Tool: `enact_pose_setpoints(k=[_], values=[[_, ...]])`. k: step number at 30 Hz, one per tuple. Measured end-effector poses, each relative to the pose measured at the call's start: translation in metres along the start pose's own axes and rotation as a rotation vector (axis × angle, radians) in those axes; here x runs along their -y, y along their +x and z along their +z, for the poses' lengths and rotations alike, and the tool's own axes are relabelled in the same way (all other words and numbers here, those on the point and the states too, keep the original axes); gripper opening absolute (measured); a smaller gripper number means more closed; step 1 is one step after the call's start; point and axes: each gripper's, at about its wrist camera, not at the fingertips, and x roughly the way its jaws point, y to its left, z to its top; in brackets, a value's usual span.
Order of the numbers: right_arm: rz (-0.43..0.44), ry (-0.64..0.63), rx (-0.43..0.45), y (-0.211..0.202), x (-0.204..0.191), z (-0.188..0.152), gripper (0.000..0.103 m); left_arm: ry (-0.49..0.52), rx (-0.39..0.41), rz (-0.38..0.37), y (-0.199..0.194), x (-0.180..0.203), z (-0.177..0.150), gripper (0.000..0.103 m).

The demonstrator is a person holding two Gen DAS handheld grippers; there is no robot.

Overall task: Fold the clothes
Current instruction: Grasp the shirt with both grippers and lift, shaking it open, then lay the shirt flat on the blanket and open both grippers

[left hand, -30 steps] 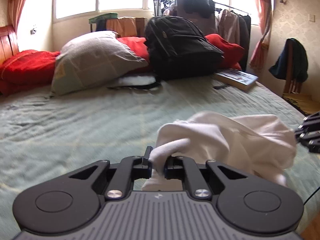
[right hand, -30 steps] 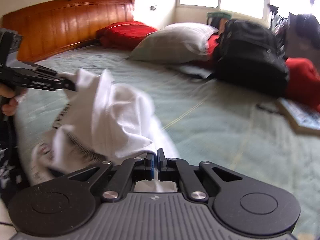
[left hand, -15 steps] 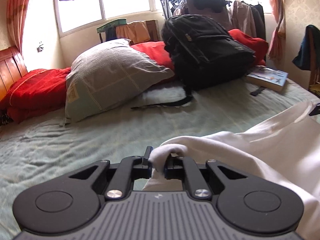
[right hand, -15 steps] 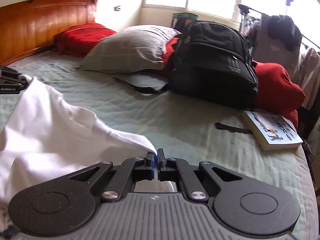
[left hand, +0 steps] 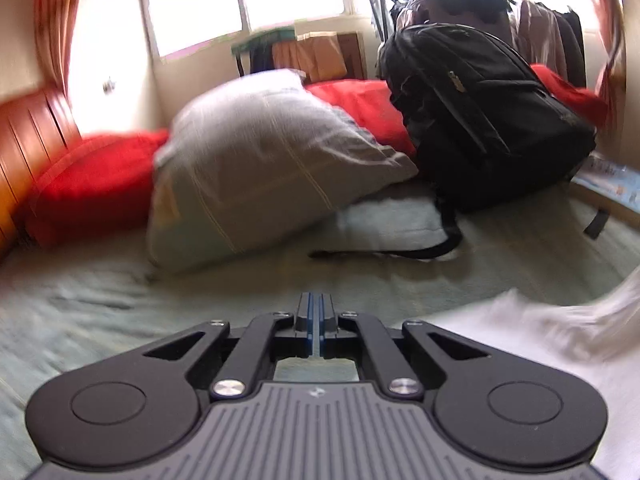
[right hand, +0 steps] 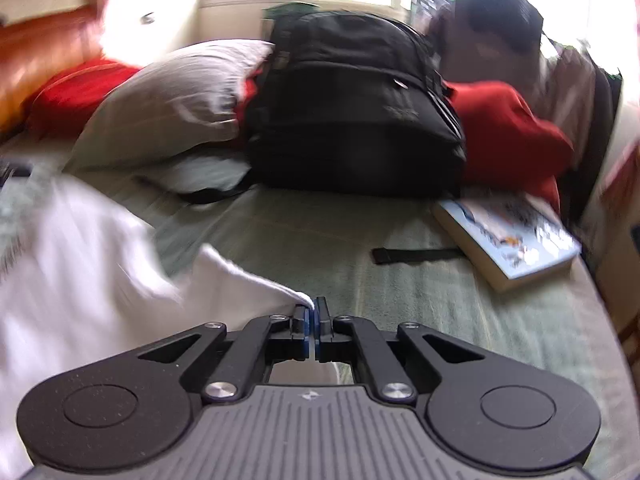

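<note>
A white garment [right hand: 80, 280] lies spread over the green bedspread [right hand: 320, 240], blurred by motion. My right gripper [right hand: 313, 312] is shut on a pointed corner of it, and the cloth stretches away to the left. In the left wrist view the same white garment [left hand: 540, 328] lies at the lower right, beside my left gripper [left hand: 316, 312]. That gripper's jaws are shut flush, with no cloth showing between the pads, over bare bedspread [left hand: 120, 320].
A grey pillow [left hand: 260, 168], red cushions [left hand: 92, 184] and a black backpack [right hand: 352, 108] stand at the head of the bed. The backpack's strap [left hand: 400, 250] trails on the bedspread. A book [right hand: 508, 236] and a small black strap [right hand: 412, 255] lie at right.
The bunch of white cloth that sat between my left gripper's jaws is gone and the jaws are flush. Both grippers moved toward the pillows and backpack; the garment is stretched out flatter.
</note>
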Motion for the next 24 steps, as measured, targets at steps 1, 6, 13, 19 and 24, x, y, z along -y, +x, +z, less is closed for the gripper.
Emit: enact_pose_setpoints(k=[1, 6, 13, 19, 24], values=[[0.007, 0.015, -0.02, 0.007, 0.002, 0.0, 0.004, 0.006, -0.012, -0.007, 0.003, 0.001, -0.004, 0.001], [0.006, 0.066, -0.129, 0.041, 0.005, -0.015, 0.012, 0.071, -0.1, -0.076, 0.004, 0.011, -0.037, 0.008], [0.064, 0.121, -0.16, 0.015, 0.013, -0.032, 0.069, 0.119, -0.154, -0.179, -0.025, 0.018, -0.067, 0.043], [0.084, 0.108, -0.161, -0.036, 0.003, -0.048, 0.092, 0.102, -0.164, -0.221, -0.071, 0.021, -0.089, 0.073], [0.085, 0.089, -0.132, -0.081, -0.019, -0.067, 0.103, 0.055, -0.158, -0.242, -0.116, 0.02, -0.109, 0.081]])
